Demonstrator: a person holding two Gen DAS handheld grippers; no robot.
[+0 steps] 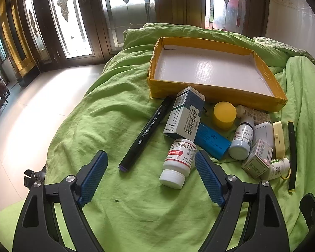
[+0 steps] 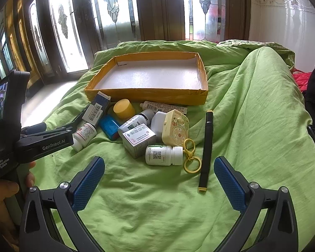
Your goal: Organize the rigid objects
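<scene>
Meanwhile yellow tray (image 2: 149,96) holds nothing; left tongs (image 1: 151,163) and right tongs (image 2: 159,172) spread.

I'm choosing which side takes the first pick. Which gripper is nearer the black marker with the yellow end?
Right. The right gripper hangs open with the yellow-ended black marker just inside its right finger; the left gripper sits across the pile, by the red-labelled white bottle.
</scene>
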